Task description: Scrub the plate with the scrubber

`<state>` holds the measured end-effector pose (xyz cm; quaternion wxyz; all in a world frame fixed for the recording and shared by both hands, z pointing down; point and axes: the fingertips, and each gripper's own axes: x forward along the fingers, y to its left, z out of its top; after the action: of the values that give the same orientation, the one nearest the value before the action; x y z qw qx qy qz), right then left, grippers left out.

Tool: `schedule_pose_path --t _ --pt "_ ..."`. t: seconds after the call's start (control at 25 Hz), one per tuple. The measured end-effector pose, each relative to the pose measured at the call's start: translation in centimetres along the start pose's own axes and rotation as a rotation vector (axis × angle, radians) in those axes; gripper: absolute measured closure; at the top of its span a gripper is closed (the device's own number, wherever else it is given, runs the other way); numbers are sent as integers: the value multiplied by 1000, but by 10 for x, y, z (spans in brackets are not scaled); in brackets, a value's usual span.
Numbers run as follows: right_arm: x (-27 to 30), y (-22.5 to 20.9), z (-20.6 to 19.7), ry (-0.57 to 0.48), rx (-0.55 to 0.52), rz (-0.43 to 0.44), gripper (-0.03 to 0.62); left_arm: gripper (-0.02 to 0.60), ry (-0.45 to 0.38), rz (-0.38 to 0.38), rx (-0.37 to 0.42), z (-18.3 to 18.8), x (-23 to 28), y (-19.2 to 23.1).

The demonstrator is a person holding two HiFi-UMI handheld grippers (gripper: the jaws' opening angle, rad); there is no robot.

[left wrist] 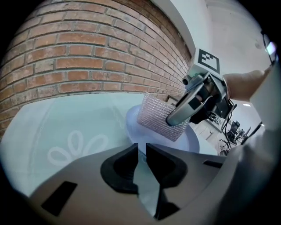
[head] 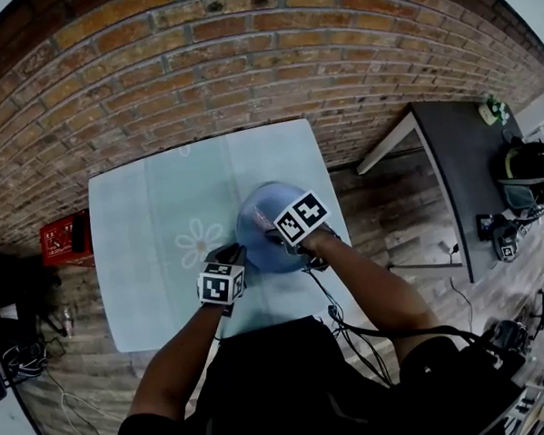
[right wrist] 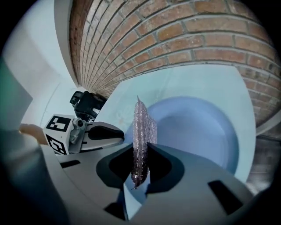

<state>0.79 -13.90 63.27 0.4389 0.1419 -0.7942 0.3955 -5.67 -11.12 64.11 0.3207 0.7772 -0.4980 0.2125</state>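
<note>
Brick wall behind a pale table bearing a blue plate.

Cool blues on mint, warm brick behind

The plate came up pale lavender-blue, and the scrubber glittered silver in a fine mesh weave. The worktop was soft mint, printed with a white daisy outline. The left tongs and right tongs wore grey shells with black pads, and their marker cubes were black squares on white. The brick wall ran orange-red with pale mortar lines, and a crate showed bright red.
</note>
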Motion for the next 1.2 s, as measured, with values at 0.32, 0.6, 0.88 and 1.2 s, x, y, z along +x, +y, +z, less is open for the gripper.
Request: schedule_pose_path --t 0.32,0.6,0.88,1.2 --pt "-39 -40 -6 -34 -71 -88 520 514 -16 51 0 3 2 2" --pt "-53 -86 -8 2 -212 -252 520 514 -36 80 -31 4 2 2" --pt "-37 -83 -20 79 -254 -238 522 517 -48 103 -64 4 3 5" --pt "-20 -76 -50 152 -234 -244 520 520 -36 101 -77 4 3 4"
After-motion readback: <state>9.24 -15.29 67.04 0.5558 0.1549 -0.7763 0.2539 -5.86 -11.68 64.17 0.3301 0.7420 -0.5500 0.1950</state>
